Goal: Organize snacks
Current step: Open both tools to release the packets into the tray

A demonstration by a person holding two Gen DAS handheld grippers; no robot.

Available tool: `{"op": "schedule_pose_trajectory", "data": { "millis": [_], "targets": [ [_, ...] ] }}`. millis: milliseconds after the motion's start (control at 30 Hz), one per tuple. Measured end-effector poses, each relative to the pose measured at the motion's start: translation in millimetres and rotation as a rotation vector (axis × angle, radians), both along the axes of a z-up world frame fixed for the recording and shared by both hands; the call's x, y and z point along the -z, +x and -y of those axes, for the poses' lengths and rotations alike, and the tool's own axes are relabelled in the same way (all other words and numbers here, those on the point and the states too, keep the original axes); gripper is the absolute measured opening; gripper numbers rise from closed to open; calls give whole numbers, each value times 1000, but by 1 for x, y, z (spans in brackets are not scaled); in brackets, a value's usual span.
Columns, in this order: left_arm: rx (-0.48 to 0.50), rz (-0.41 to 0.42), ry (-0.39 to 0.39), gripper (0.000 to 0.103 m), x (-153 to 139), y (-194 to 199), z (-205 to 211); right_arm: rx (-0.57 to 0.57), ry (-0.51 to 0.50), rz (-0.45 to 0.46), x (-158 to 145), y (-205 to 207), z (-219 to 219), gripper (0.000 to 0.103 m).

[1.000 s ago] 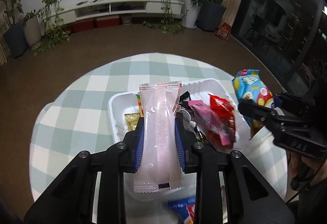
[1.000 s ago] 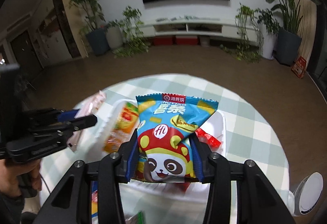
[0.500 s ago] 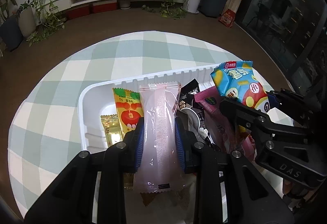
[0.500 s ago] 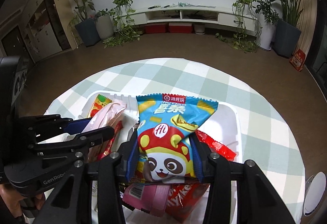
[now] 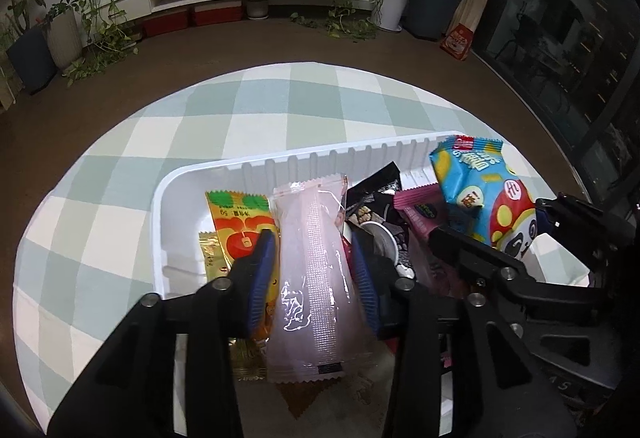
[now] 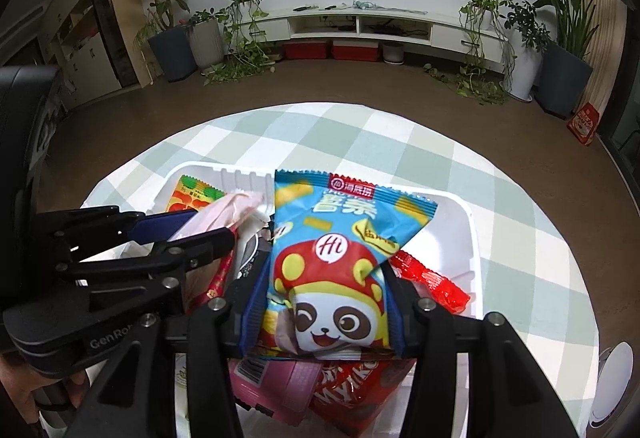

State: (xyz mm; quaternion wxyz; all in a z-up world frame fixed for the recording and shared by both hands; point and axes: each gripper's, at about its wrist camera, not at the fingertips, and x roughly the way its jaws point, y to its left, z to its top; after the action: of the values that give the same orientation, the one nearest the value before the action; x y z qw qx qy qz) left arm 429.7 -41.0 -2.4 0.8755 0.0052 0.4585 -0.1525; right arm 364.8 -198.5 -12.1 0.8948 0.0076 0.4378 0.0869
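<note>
One white bin (image 5: 280, 162) on the checked table (image 5: 208, 110), holding several snack packets. Two grippers above it.

Left gripper (image 5: 314, 258): fingers just opening, pale pink packet (image 5: 312, 270) between them, gaps at both pads; long axis pointing away.

Right gripper (image 6: 326, 302): fingers just opening, blue panda packet (image 6: 332, 250) upright between them; contact unclear.

Right view alone shows a red wrapper (image 6: 432, 278).

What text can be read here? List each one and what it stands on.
"Hi": blue panda packet, on the red cap.
"GenRo...", cut off: left claw's body.
"6g": orange packet.
"MYIKO", uncertain: red packet.
Chinese lettering on the blue and orange packets: not read.
</note>
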Motion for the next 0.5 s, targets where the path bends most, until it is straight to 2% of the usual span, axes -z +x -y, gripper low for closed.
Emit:
{"op": "schedule_pose_trajectory", "data": {
  "millis": [67, 400, 500],
  "targets": [
    [-8, -3, -13, 58, -1, 1, -5, -2, 10, -3, -1, -1, 2, 53],
    [-14, 39, -23, 78, -22, -19, -19, -12, 14, 20, -18, -11, 3, 71],
    [-20, 57, -32, 93, -33, -32, -25, -6, 25, 44, -31, -19, 9, 71]
  ]
}}
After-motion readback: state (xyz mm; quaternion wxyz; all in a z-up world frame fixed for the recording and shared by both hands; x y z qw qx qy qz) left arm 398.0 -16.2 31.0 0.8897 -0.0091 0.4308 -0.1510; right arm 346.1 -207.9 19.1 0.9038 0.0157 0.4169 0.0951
